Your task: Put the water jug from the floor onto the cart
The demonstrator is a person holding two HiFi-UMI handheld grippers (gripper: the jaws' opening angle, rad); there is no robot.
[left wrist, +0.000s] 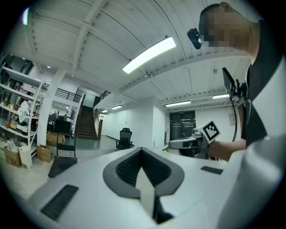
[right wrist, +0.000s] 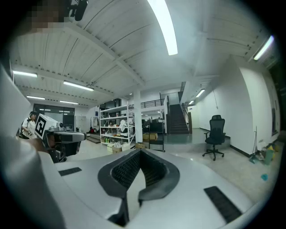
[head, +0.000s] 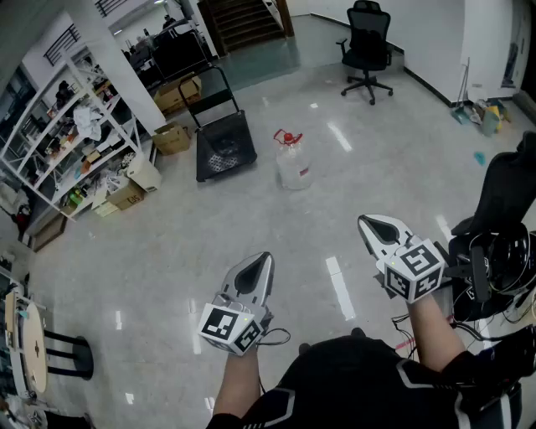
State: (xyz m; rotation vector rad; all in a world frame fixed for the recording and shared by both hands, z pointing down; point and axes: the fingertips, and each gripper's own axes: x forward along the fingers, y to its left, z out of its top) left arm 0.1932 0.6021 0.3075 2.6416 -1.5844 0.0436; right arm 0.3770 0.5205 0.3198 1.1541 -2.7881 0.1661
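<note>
Step in hand: I judge this is the approach. Nothing is gripped yet, and both tools are well short of the target.
Water jug (head: pixel 292 162): It stands upright on the floor, far and centre, with a red cap and handle on top. It is near the cart's right side and not touching it.
Cart (head: pixel 224 147): A black flat bed to the left of the jug. Its handle frame stands up at the far end, and the bed looks bare.
Left gripper (head: pixel 261 265): Near me. The jaws are pressed together with nothing between them.
Right gripper (head: pixel 374 224): Near, on the right. It is closed the same way and empty.
Doing it well: I'd get much closer first and spread the jaws before I arrive. One tool should go for the red handle or the neck, and the other should steady the round body. Then I'd lift straight up and set the jug down on the middle of the bed.
Watch for: The smooth wall could slip in a pinch. The jug is probably heavy, and the cart may roll if bumped.
Floor (head: pixel 167 243): Pale and polished, with streaks of ceiling light reflected in it. It is probably slick.
Room: White shelves (head: pixel 75 126) full of clutter stand on the left, with cardboard boxes (head: pixel 172 138) beside them. Stairs (head: pixel 243 21) are at the far end. An office chair (head: pixel 367 52) is far right, and a dark seat (head: pixel 502 197) is at the near right edge.
</note>
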